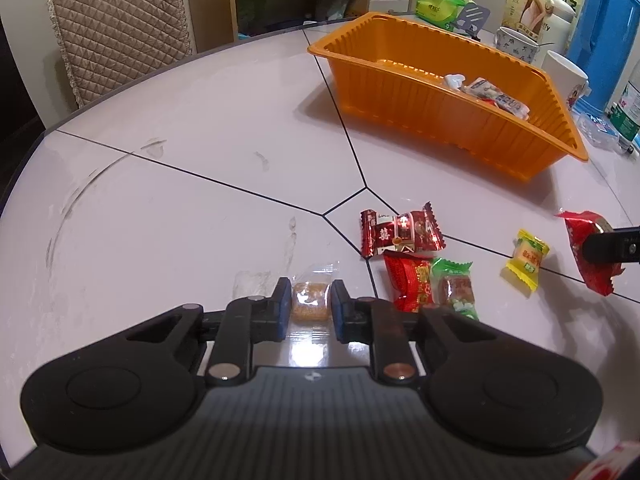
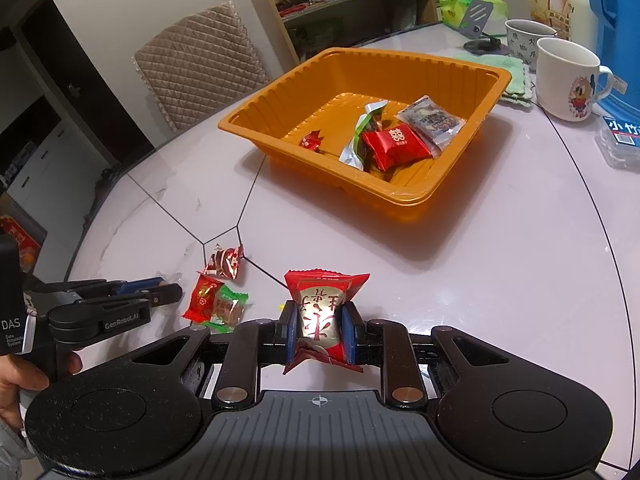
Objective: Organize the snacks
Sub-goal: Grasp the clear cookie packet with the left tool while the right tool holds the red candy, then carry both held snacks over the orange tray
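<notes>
White tiled table holds the orange tray. Near it, the right gripper pinches a red snack packet, light and crinkly, at its middle. The left gripper brackets a clear-wrapped biscuit, not yet closed.

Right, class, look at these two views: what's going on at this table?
A person is sorting snacks into an orange tray with a pair of tongs in each hand. The right tongs are shut on a red packet. The left tongs straddle a clear-wrapped biscuit on the table; whether they grip it is unclear. Several snacks are already in the tray, and others lie loose on the table.
</notes>
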`<state>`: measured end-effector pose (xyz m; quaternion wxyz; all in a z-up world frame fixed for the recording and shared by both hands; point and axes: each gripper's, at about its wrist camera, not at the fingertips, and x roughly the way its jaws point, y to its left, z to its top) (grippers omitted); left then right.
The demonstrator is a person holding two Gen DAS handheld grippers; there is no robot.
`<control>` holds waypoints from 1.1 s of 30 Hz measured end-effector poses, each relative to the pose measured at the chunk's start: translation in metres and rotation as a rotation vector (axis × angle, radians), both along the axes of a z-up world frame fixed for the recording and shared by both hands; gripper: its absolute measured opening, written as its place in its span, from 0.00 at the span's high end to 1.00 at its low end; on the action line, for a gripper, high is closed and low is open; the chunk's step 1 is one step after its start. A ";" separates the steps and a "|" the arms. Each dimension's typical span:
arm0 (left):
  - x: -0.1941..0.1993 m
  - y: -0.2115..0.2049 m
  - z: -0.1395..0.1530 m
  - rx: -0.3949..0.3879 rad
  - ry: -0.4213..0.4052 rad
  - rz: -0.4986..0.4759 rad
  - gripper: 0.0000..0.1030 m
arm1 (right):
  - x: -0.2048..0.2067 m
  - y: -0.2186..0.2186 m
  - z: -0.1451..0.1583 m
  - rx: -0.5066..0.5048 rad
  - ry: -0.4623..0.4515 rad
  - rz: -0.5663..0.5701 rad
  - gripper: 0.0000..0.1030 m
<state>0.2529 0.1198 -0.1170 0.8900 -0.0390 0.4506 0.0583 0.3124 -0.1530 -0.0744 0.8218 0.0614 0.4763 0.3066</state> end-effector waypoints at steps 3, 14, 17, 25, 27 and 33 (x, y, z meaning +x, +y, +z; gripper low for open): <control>-0.001 0.001 0.001 -0.002 0.004 0.011 0.82 | -0.001 0.001 0.001 0.004 -0.003 0.007 0.77; -0.001 0.006 0.025 0.002 -0.043 0.027 0.82 | 0.002 0.006 0.011 0.039 -0.024 0.033 0.77; 0.005 0.006 0.038 0.008 -0.071 0.015 0.82 | 0.006 0.009 0.017 0.056 -0.040 0.044 0.77; 0.042 -0.002 0.075 0.021 -0.158 -0.046 0.82 | 0.035 0.022 0.038 0.092 -0.093 0.037 0.77; 0.056 -0.007 0.082 0.023 -0.176 -0.068 0.82 | 0.046 0.026 0.042 0.096 -0.111 0.026 0.77; 0.102 -0.022 0.097 0.024 -0.221 -0.132 0.82 | 0.082 0.037 0.049 0.111 -0.150 -0.021 0.77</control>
